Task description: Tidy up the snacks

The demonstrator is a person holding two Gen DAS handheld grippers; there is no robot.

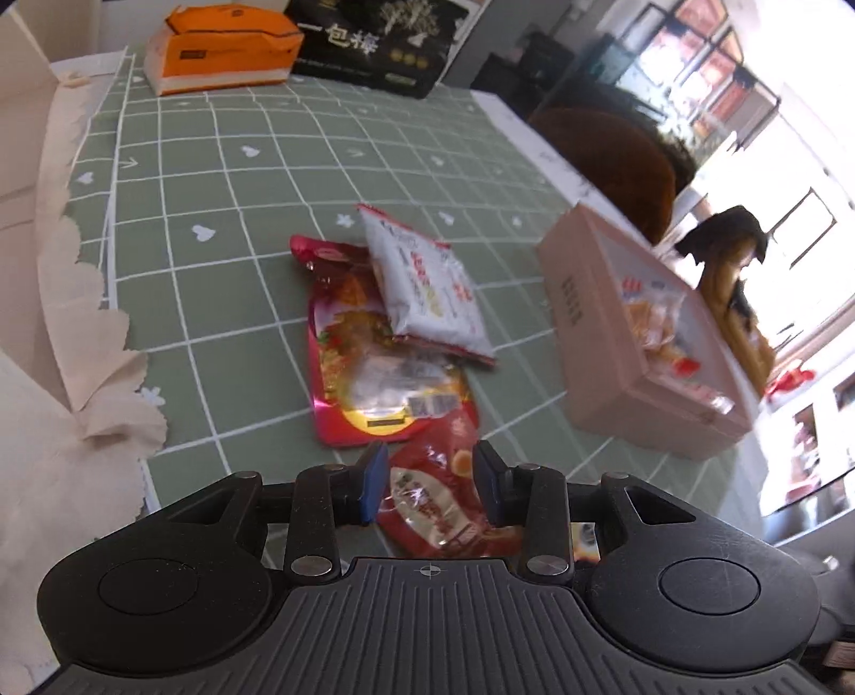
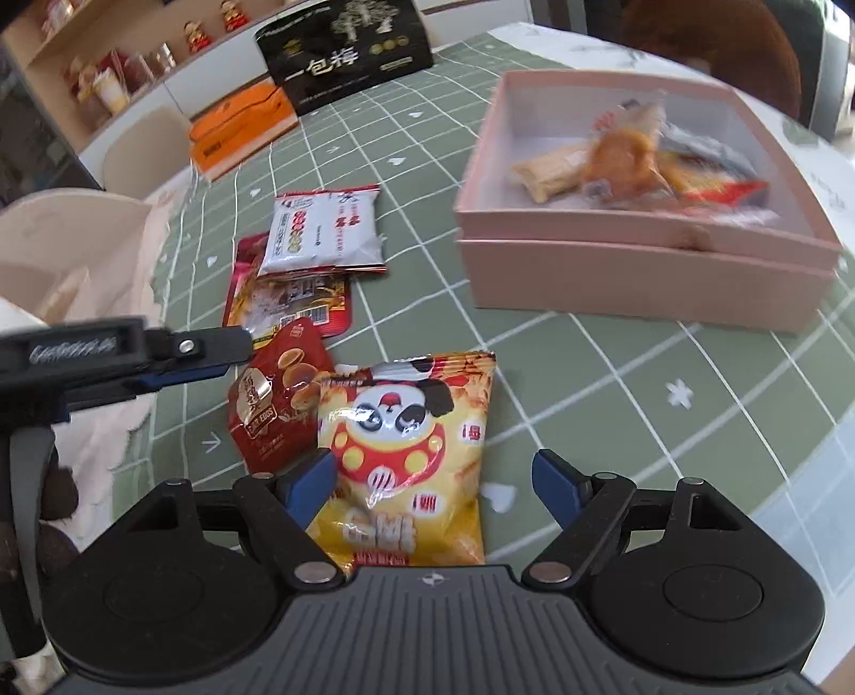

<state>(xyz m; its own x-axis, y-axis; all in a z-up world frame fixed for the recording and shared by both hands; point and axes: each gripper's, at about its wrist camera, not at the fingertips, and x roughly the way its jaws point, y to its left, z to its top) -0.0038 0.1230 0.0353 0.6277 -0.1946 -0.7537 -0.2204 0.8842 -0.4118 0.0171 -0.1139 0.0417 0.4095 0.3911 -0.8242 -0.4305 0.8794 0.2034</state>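
My left gripper (image 1: 430, 478) is open, its blue pads on either side of a dark red snack pouch (image 1: 438, 502) lying on the green checked cloth; the same pouch shows in the right wrist view (image 2: 278, 406), with the left gripper (image 2: 214, 358) just above it. My right gripper (image 2: 433, 481) is open around a yellow panda snack bag (image 2: 406, 449) lying flat. A white packet (image 1: 427, 288) (image 2: 320, 230) rests on a red foil pouch (image 1: 374, 369) (image 2: 288, 299) further out. A pink box (image 1: 641, 342) (image 2: 641, 267) at the right holds several snacks.
An orange tissue pack (image 1: 224, 48) (image 2: 240, 131) and a black gift box (image 1: 374, 43) (image 2: 347, 53) stand at the table's far end. A cream scalloped cloth (image 1: 80, 321) hangs at the left edge. A brown chair back (image 1: 614, 160) stands beyond the pink box.
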